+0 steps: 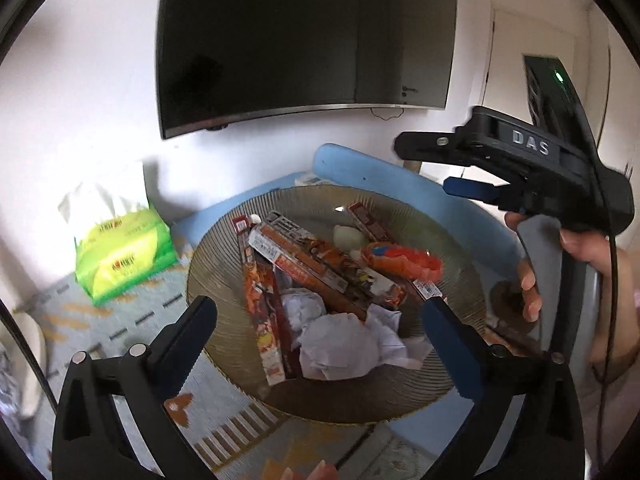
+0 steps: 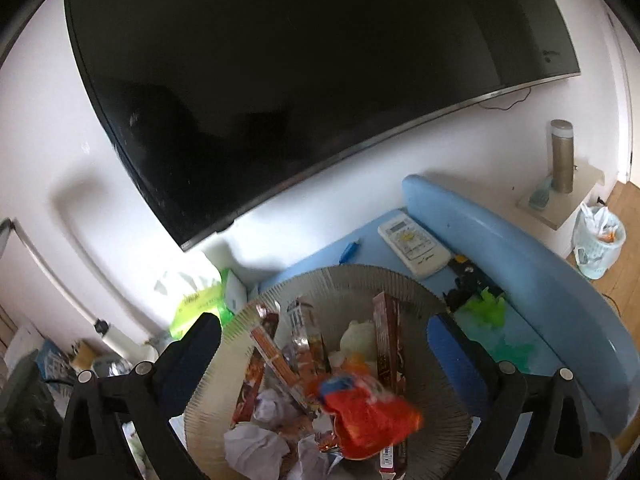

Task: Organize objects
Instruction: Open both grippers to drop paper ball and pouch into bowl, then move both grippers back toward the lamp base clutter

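Right wrist alone shows remote; bin.

Wrappers and crumpled paper fill the ribbed plate.

My blue desk carries a ribbed bowl, a white remote, a blue pen, a green tissue pack and a patterned mat.

A dark television hangs on the wall above a white remote and waste basket.
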`<state>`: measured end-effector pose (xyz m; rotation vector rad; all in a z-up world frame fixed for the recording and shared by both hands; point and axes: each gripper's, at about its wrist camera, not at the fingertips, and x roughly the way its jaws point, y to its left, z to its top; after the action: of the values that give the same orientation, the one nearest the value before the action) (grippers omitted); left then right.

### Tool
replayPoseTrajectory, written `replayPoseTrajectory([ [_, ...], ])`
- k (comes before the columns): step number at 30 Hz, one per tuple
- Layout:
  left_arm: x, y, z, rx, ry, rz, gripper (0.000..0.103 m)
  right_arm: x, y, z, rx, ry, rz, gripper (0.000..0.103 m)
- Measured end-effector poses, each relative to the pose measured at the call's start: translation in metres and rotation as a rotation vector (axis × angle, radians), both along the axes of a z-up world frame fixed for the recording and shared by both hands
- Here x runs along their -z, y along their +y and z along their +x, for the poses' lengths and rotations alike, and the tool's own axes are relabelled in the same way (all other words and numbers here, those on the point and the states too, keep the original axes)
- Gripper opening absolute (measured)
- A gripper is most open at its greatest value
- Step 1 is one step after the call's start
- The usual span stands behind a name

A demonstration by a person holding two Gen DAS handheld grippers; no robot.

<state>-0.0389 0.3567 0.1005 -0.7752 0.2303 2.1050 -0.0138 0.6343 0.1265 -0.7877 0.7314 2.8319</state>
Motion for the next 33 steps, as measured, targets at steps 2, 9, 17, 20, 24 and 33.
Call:
replayPoseTrajectory([
  [2, -0.002, -0.004, 0.001, -0.011, -0.004, 0.001, 0.103, -0.003, 0.003, 0.006, 0.012, 0.009, -0.016, 0.103],
  [9, -0.011, -0.021, 0.0, -0.043, 0.002, 0.007, 0.103, -0.016, -0.004, 0.022, 0.04, 0.044, -0.031, 0.103],
  [17, -0.043, -0.071, 0.006, -0.112, 0.021, -0.001, 0.103, -0.034, -0.028, 0.037, 0.042, 0.091, -0.04, 0.103],
  [20, -0.061, -0.109, 0.005, -0.175, 0.063, 0.021, 0.103, -0.045, -0.046, 0.038, 0.028, 0.117, -0.035, 0.103],
  [24, -0.081, -0.167, -0.002, -0.273, 0.086, 0.036, 0.103, -0.062, -0.085, 0.034, -0.036, 0.151, -0.017, 0.103],
  [33, -0.091, -0.292, -0.018, -0.53, 0.137, -0.023, 0.103, -0.068, -0.217, 0.011, -0.306, 0.117, 0.108, 0.103],
])
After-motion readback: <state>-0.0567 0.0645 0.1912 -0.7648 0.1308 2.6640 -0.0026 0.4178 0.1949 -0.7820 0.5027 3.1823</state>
